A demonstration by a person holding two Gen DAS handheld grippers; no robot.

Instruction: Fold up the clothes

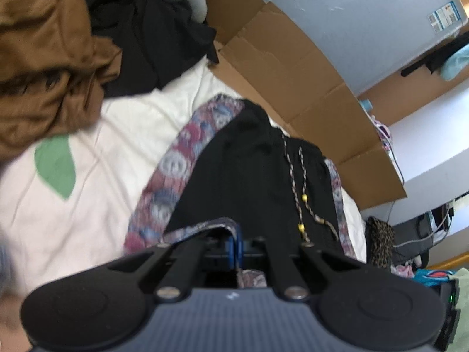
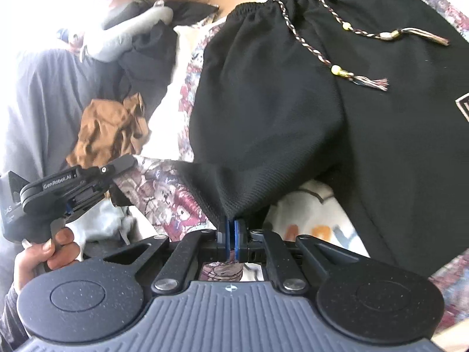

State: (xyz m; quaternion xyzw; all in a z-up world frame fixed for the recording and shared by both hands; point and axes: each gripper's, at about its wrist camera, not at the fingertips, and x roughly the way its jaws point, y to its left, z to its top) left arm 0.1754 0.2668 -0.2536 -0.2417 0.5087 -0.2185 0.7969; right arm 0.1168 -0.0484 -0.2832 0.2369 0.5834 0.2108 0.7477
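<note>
Right wrist view shows your right claw [image 2: 231,228] pinched tight on the black shorts' [image 2: 293,102] hem, your left claw [image 2: 117,184] clamping their patterned trim [image 2: 164,187].

The black shorts [image 2: 293,111] are matt knit cloth with a fine ribbed weave, trimmed in a printed maroon-and-blue patterned fabric band [image 1: 176,161]. Their braided drawcord [image 2: 307,44] is rough twisted yarn carrying glossy yellow beads [image 2: 335,71]. At 10 o'clock in the left wrist view lies a crumpled brown garment [image 1: 49,58], soft and suede-like. The flattened cardboard [image 1: 281,67] at 1 o'clock is dull brown paperboard. Each tool's body [image 2: 231,316] is matt grey ribbed plastic with 2 shiny metal rivets [image 2: 165,285].
</note>
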